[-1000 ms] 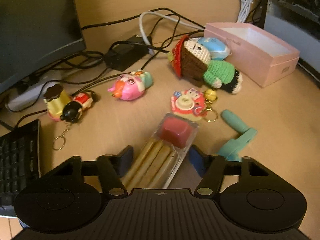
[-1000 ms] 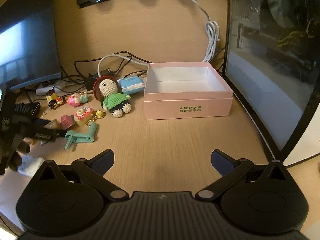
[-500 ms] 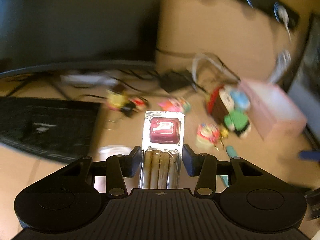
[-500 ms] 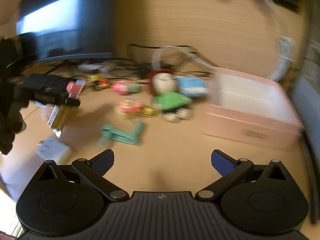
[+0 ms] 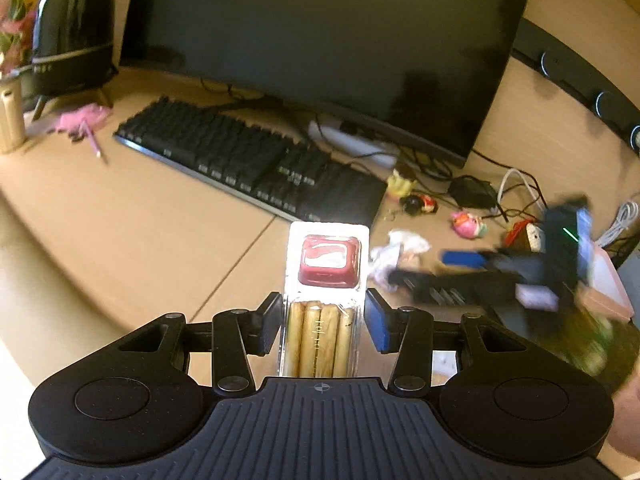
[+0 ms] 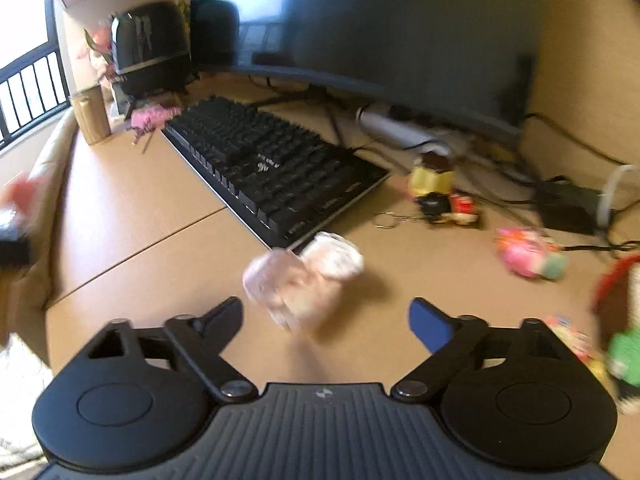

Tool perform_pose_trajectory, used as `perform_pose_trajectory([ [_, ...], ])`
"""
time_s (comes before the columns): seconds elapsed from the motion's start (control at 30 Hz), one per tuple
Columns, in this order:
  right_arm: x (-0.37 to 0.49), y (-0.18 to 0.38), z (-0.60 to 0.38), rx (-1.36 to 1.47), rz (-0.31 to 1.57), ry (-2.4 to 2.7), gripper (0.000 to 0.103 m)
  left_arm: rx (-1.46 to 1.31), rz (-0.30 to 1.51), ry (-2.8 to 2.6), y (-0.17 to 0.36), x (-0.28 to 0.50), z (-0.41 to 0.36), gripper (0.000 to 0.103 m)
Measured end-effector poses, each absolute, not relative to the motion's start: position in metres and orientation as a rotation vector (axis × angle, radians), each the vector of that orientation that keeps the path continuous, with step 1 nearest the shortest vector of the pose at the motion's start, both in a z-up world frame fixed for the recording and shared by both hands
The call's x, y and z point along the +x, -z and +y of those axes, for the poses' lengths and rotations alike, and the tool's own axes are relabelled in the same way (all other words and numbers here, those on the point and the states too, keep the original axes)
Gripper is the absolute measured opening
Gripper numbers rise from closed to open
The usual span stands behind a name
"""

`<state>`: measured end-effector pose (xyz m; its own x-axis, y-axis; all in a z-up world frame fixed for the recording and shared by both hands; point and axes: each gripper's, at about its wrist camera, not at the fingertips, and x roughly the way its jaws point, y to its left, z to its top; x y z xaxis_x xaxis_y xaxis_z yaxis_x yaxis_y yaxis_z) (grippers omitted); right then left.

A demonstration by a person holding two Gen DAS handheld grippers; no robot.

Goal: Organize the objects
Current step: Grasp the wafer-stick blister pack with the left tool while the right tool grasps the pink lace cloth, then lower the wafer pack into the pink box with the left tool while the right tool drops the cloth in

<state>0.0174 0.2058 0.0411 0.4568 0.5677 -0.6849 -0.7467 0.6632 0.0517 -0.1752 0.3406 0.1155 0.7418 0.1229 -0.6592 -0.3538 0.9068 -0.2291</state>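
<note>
While the desk (image 5: 132,240) is showing a smooth tan wood-grain top with one thin seam line, the left gripper (image 5: 322,322) is clenching a clear, glossy plastic snack pack (image 5: 325,280) between its two flat pads – one dark, one blue. The pack is a long rectangle: a rounded red dip cup is sitting in its far end, past the fingertips, and four slim golden biscuit sticks are lying side by side in the near end, right between the pads. It is pointing towards the near right corner of the black keyboard (image 5: 248,168).

The right gripper (image 6: 326,320) is hanging with its two fingers spread wide apart and gripping nothing. A crumpled white-pink wad (image 6: 302,280), soft and blurred, is lying on the desk just beyond the gap, slightly towards the left finger and just beside the keyboard's near right corner.

Further towards the desk's right side, small toys are lying near the tangled black cables: one yellow figure with a brown top (image 6: 432,174), one black-and-red figure (image 6: 446,204) with a metal key ring, one pink plush (image 6: 528,254) and one crocheted doll in green (image 6: 624,356) – blurred. One pink box (image 5: 606,284) is showing at the right edge of the left wrist view, partly hidden by the other gripper. A wide dark monitor (image 5: 332,40) is standing behind the keyboard.
</note>
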Motion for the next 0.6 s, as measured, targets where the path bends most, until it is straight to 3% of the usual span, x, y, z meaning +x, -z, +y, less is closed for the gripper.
perform_pose_trajectory([
  [0.03,0.024,-0.037,0.217,-0.277,0.746,-0.820,0.086,-0.355,0.693,-0.260,-0.114,-0.177,0.342,0.049],
  [0.1,0.036,-0.029,0.236,-0.290,0.782,-0.814,0.074,-0.362,0.700,-0.245,-0.110,-0.178,0.343,0.049],
  [0.13,0.042,-0.026,0.242,-0.293,0.811,-0.815,0.056,-0.366,0.705,-0.235,-0.109,-0.177,0.343,0.049],
  [0.17,0.045,-0.022,0.247,-0.291,0.839,-0.817,0.047,-0.366,0.710,-0.223,-0.107,-0.174,0.343,0.049],
  [0.27,0.043,-0.029,0.246,-0.276,0.839,-0.813,0.035,-0.359,0.716,-0.181,-0.105,-0.166,0.339,0.049],
  [0.6,-0.015,-0.095,0.108,-0.187,0.690,-0.633,0.035,-0.282,0.796,0.175,-0.097,-0.094,0.262,0.049],
])
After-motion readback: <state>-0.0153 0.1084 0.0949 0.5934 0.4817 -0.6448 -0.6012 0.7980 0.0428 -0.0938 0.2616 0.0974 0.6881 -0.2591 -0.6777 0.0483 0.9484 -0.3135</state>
